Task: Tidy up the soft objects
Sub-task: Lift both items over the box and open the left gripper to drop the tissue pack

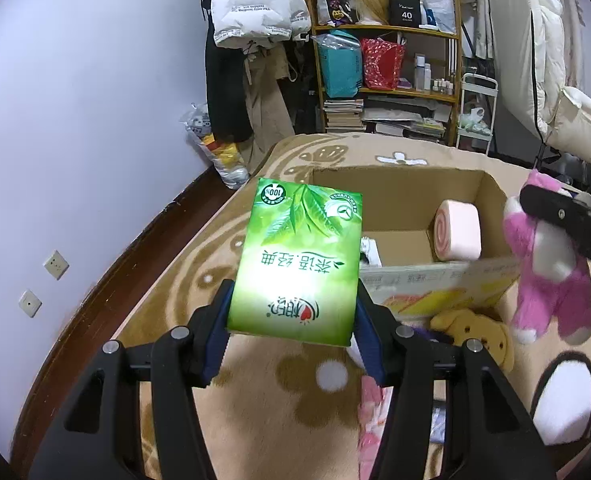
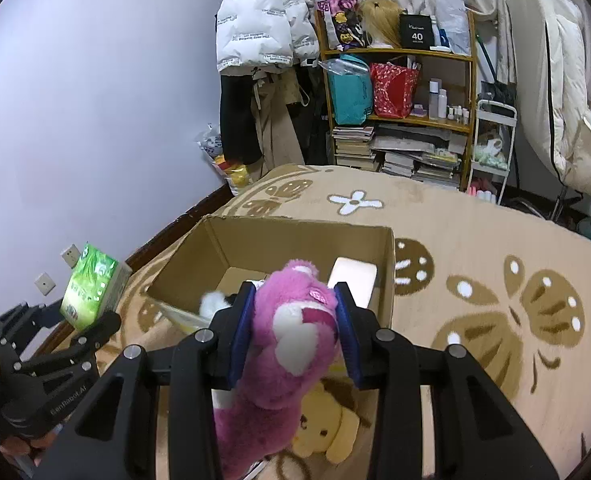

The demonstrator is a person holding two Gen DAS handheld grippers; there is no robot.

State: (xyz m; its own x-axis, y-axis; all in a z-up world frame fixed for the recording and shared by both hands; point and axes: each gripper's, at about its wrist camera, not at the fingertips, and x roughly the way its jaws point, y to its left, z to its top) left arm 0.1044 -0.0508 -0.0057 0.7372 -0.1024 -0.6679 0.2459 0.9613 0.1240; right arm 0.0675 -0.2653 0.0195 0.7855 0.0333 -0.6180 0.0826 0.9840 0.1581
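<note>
A: On the beige patterned rug (image 2: pixel 435 216), an open cardboard box (image 1: pixel 491 192) is seen. Contents?

B: A pink roll-shaped cushion (image 1: pixel 457 232) is lodged against the right wall; something white is glimpsed at the left, not identifiable.

A: Left gripper (image 1: pixel 293 316)?

B: Half spread, pinched on a green tissue pack (image 1: pixel 299 256), held up beside the box's near left corner.

A: Right gripper (image 2: pixel 293 332)?

B: Nearly pressed together, clamped on a pink plush bear (image 2: pixel 291 328), hung over the near edge. A yellow plush (image 2: pixel 323 432) is left on the rug below.
</note>
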